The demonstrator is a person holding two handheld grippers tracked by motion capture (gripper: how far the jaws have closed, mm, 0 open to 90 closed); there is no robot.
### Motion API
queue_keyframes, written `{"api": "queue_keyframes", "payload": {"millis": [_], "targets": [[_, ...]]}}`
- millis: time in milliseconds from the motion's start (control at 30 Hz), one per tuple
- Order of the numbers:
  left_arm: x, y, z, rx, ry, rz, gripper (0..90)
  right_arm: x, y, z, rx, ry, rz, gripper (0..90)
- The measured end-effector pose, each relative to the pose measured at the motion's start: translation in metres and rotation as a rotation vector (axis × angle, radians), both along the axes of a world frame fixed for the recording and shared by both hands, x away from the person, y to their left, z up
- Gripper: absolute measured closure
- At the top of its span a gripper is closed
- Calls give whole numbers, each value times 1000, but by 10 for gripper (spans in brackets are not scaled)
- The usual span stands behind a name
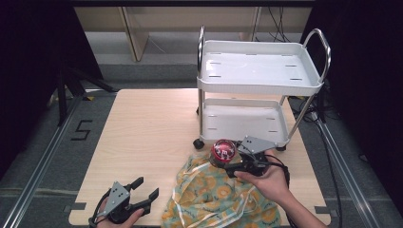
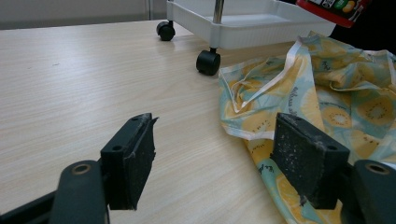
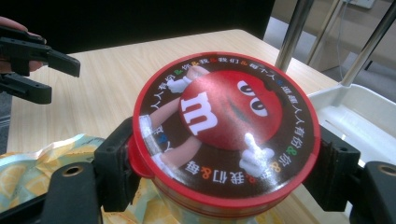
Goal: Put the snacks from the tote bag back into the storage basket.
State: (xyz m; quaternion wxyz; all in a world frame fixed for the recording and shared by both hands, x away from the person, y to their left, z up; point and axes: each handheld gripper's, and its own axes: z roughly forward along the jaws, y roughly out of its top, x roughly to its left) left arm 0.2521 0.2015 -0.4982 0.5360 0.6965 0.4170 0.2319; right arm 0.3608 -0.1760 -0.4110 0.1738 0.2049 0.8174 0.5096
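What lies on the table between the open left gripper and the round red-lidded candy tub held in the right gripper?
The crumpled yellow-and-teal fruit-print cloth bag, in the high view.

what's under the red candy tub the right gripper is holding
Under the candy tub, held by the right gripper, lies the yellow-patterned cloth bag on the table. The tub's base and the cloth directly below it are hidden.
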Motion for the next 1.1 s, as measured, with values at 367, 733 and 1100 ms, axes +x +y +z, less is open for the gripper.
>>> {"api": "queue_keyframes", "payload": {"millis": [367, 733, 1100], "targets": [[0, 0, 0, -8, -10, -4, 291, 4, -2, 3, 3, 0, -10, 263], [0, 1, 1, -1, -8, 4, 292, 8, -2, 6, 11, 10, -27, 263], [0, 1, 1, -2, -12, 4, 294, 13, -2, 8, 4, -18, -35, 263]]}}
